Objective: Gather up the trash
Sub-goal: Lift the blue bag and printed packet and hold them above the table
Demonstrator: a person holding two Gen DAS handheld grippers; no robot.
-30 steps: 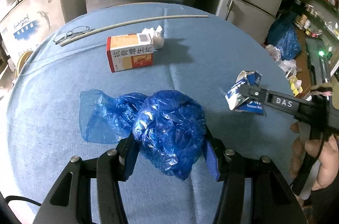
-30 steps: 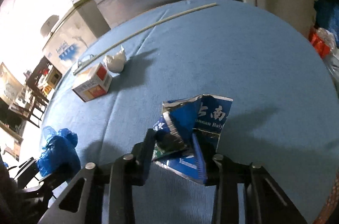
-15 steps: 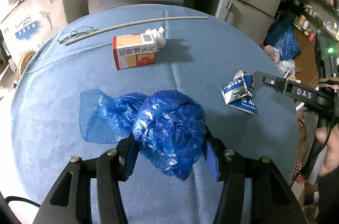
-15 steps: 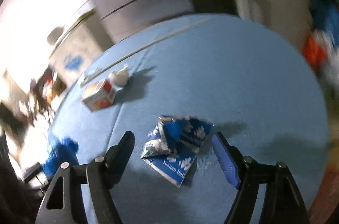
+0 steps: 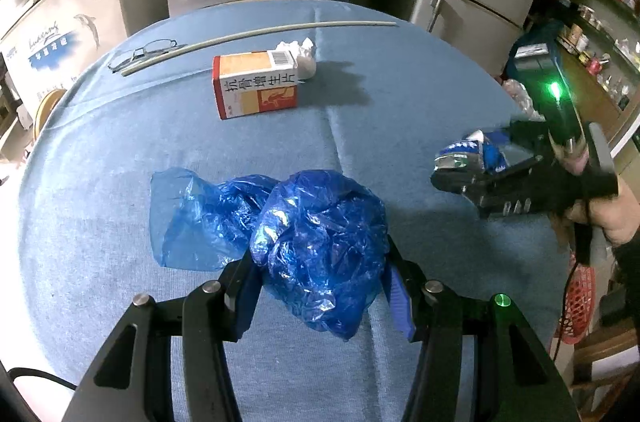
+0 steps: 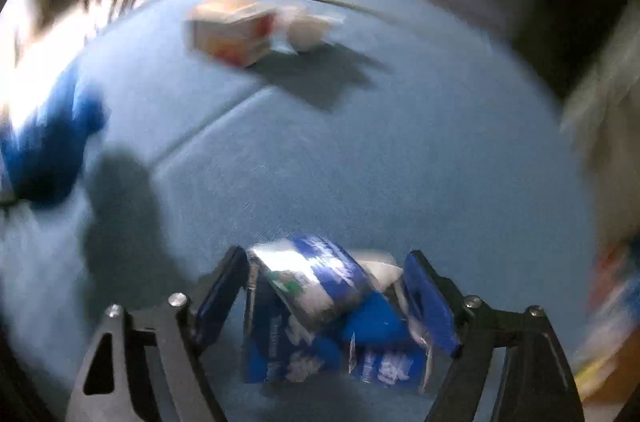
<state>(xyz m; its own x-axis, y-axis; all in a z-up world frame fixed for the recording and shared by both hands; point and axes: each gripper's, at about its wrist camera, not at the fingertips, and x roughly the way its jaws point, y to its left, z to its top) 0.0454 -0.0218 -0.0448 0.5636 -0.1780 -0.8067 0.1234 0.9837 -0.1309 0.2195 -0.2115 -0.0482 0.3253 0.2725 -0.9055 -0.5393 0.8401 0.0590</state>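
While the left gripper [image 5: 318,262] holds at mid width, clamped on the bag [image 5: 312,214], we read the step as: second pickup under way on the right side.

Layout, all off the box [image 5: 256,84], left to right:
- glasses [image 5: 144,52]: left of the box, slightly behind it, touching the near end of the stick [image 5: 260,32]
- stick: runs behind the box, both ends well past it
- tissue [image 5: 302,56]: touching the box's rear right corner
- bag: in front of the box, crumpled. The bulk bulges between the left pads, and a loose flap lies flat on the table [image 5: 120,182] towards the left
- carton [image 6: 320,286]: right of the box and in front of it, crushed, near the table edge

The right gripper [image 6: 324,258] has just been closing, and the carton sits between the fingers. The right view is motion-blurred. The carton fills most of the gap, but we cannot tell whether both pads press on it yet.

Status: two items in hand or nearly so. The box and tissue are untouched, and we take them for trash too. The glasses and stick probably are not.

Next move, our call: finish the squeeze on the carton and confirm grip before lifting, since a crushed carton may slip or fold. We see no bin on the table, so the drop point is unknown.
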